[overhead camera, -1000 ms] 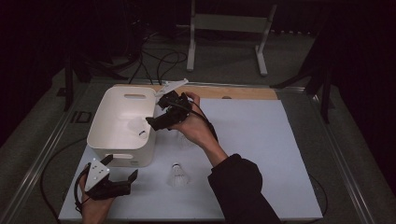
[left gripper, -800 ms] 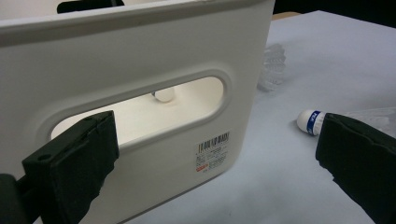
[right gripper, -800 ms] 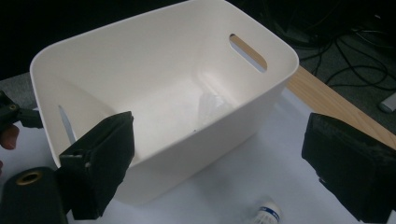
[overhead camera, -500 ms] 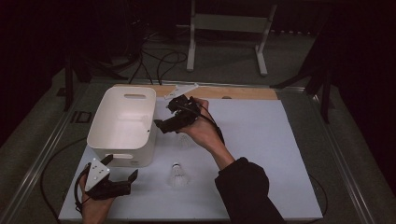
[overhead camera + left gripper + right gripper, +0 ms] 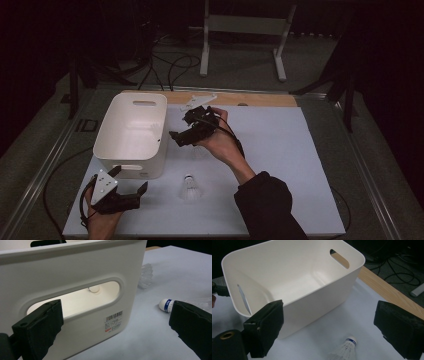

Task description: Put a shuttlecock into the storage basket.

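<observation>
While both my grippers hang above the white table, its sheet carries a white bin on the left half, long side running away from me, with a handle slot in each end wall. Through the near slot, in the left gripper view, I see a small round pale thing on the bin floor; it may be the cork of another shuttlecock, but too little of it shows to be sure.

My right gripper sits in my raised right hand just beside the bin's right wall, pointing toward the bin, jaws spread wide and holding nothing. My left gripper rests low at the near left corner of the table, in front of the bin's near end, jaws likewise wide apart and empty.

Between the two lies a shuttlecock, on the sheet near the bin's near right corner, apart from it. A second shuttlecock lies below my right gripper's jaws, cork with a blue band pointing up toward the bin.
</observation>
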`<action>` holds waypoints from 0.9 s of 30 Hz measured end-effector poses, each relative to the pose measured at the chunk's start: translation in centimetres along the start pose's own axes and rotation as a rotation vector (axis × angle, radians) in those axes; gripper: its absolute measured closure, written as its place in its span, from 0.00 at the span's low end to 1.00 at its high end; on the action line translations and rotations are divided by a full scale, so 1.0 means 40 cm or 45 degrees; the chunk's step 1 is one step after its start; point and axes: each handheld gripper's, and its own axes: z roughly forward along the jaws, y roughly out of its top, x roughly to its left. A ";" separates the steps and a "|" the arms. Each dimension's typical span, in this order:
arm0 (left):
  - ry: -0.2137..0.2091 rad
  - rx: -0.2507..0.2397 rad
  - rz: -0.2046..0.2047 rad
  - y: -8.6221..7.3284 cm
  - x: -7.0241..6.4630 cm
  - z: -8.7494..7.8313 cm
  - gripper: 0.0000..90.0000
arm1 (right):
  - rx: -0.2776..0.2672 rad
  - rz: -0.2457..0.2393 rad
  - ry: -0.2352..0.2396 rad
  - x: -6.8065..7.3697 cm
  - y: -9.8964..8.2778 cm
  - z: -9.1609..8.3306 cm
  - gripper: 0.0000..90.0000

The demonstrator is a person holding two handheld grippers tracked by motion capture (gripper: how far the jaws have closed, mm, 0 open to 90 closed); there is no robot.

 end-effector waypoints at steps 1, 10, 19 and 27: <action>0.001 -0.001 0.001 0.000 0.000 0.000 0.00 | -0.005 0.002 -0.004 0.001 -0.002 0.000 0.10; 0.001 0.002 0.003 0.000 -0.002 0.001 0.00 | 0.007 -0.018 -0.016 0.001 -0.022 -0.009 0.10; 0.001 0.004 0.003 0.000 0.000 0.001 0.00 | 0.006 -0.023 -0.034 -0.003 -0.038 -0.021 0.10; 0.002 0.004 0.006 0.000 -0.001 0.000 0.00 | 0.008 -0.020 -0.048 -0.010 -0.059 -0.034 0.10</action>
